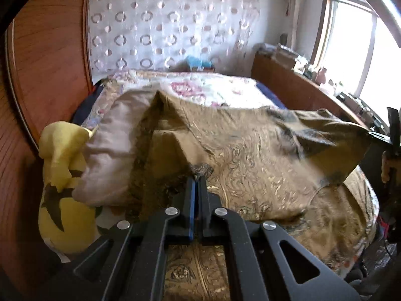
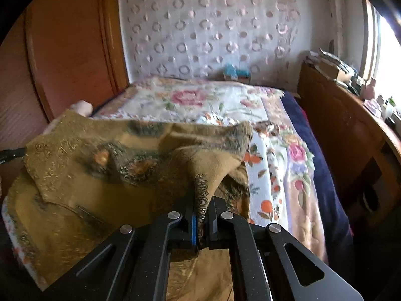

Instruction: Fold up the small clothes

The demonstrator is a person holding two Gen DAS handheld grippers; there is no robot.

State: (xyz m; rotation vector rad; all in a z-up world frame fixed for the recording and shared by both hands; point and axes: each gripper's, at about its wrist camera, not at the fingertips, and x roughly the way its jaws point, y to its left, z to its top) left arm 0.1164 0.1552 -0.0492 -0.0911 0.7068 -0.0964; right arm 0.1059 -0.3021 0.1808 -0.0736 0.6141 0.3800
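Left tool and right tool each pinch the brown garment (edges lifted) above the bed.

Stood in a bedroom: patterned curtain at twelve o'clock, wooden wardrobe at ten, bright window at two, floral bedspread centred.

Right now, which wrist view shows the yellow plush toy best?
The left wrist view: the yellow plush toy sits in full at the left edge, beside a pinkish pillow near the brown garment. The right wrist view does not show it.
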